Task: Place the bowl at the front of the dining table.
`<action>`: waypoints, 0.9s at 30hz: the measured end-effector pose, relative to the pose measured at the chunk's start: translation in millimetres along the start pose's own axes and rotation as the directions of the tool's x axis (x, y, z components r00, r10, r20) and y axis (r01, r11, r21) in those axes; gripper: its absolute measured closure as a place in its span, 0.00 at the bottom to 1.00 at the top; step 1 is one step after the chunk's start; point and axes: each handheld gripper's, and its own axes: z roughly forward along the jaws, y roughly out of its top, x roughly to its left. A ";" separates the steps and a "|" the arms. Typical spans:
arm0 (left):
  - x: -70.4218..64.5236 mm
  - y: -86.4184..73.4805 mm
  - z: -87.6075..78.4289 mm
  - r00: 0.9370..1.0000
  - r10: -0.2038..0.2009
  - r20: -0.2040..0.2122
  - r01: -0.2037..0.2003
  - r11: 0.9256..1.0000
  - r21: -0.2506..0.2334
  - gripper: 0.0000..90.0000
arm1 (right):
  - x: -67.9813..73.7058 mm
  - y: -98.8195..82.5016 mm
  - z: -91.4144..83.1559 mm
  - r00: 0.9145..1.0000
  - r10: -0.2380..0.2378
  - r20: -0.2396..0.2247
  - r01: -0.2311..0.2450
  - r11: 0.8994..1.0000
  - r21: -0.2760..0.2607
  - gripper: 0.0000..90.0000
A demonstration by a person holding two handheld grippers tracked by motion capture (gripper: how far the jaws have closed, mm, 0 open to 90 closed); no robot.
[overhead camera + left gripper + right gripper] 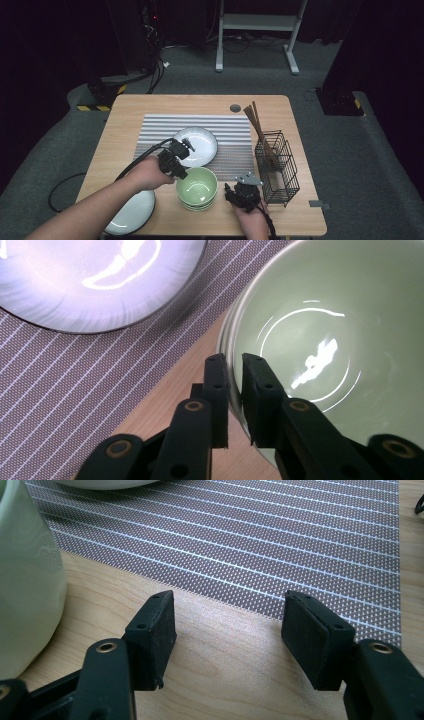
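Observation:
A stack of pale green bowls (197,186) stands on the wooden table (125,125) near its front edge. My left gripper (181,174) reaches in from the left and is shut on the top bowl's near-left rim. In the left gripper view the jaws (235,370) pinch the rim of the green bowl (320,340), one pad outside and one inside. My right gripper (235,189) rests just right of the bowls, pointing away from the person. Its jaws (230,625) stand open over bare wood with nothing between them, and the green bowl (25,580) sits at their left.
A white plate (200,145) lies on the striped placemat (225,130) behind the bowls. Another white plate (132,215) sits at the front left edge. A black wire basket (277,167) with brown chopsticks (257,125) stands to the right.

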 end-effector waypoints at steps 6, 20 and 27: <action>-5.3 3.8 -11.8 1.000 0.029 -0.001 -0.029 0.998 -0.049 0.95 | -0.2 0.0 0.0 1.000 0.001 -0.001 -0.001 1.000 0.000 0.42; -8.1 4.7 -6.3 0.999 0.038 -0.029 -0.040 0.997 -0.071 0.84 | 0.1 0.1 0.1 1.000 0.000 0.000 0.000 1.000 0.000 0.42; -10.0 1.8 0.6 0.997 0.065 -0.045 -0.067 0.996 -0.050 0.89 | -0.1 0.1 0.1 1.000 0.000 -0.001 0.000 1.000 0.000 0.42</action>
